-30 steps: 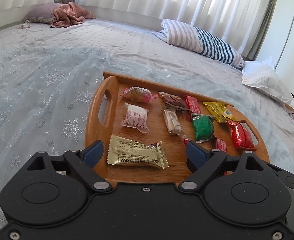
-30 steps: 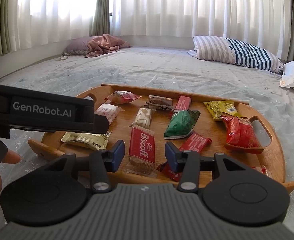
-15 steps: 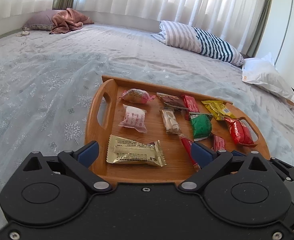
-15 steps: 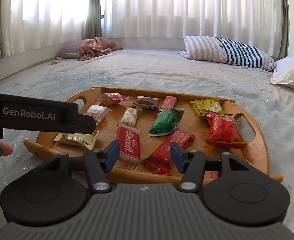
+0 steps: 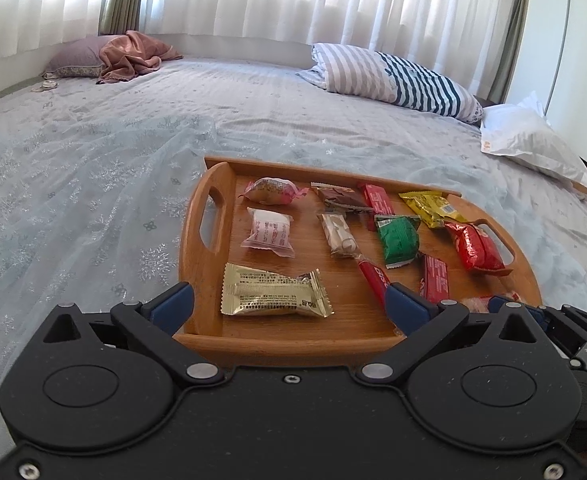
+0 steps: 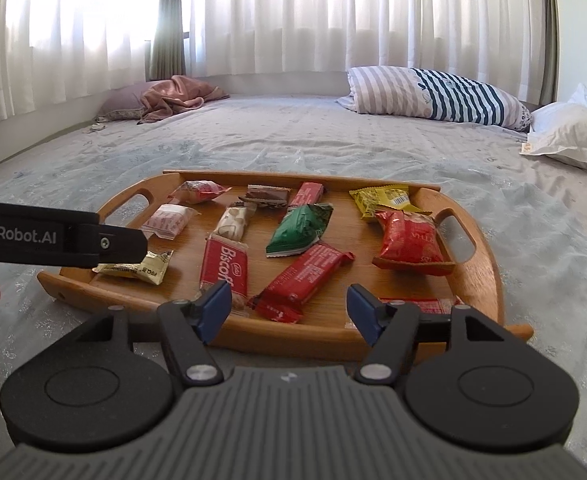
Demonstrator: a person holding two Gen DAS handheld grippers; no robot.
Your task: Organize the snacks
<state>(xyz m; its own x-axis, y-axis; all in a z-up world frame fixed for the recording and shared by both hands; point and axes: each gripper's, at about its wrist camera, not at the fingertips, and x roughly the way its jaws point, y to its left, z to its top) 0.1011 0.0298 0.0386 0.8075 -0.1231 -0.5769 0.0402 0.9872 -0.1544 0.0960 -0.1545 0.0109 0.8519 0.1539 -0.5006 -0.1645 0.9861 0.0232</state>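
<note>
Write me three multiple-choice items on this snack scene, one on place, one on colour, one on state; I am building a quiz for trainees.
1. Where does the oval wooden tray sit?
A. on a desk
B. on the pale bedspread
C. on a chair

2. What colour is the crinkled packet mid-tray?
A. green
B. blue
C. white

3. How are the two grippers?
A. both shut on snacks
B. one holds the tray
C. both open, holding nothing

Answers: 1 B, bedspread fabric surrounds the tray; 2 A, its foil is green; 3 C, left gripper and right gripper show wide, bare gaps.
</note>
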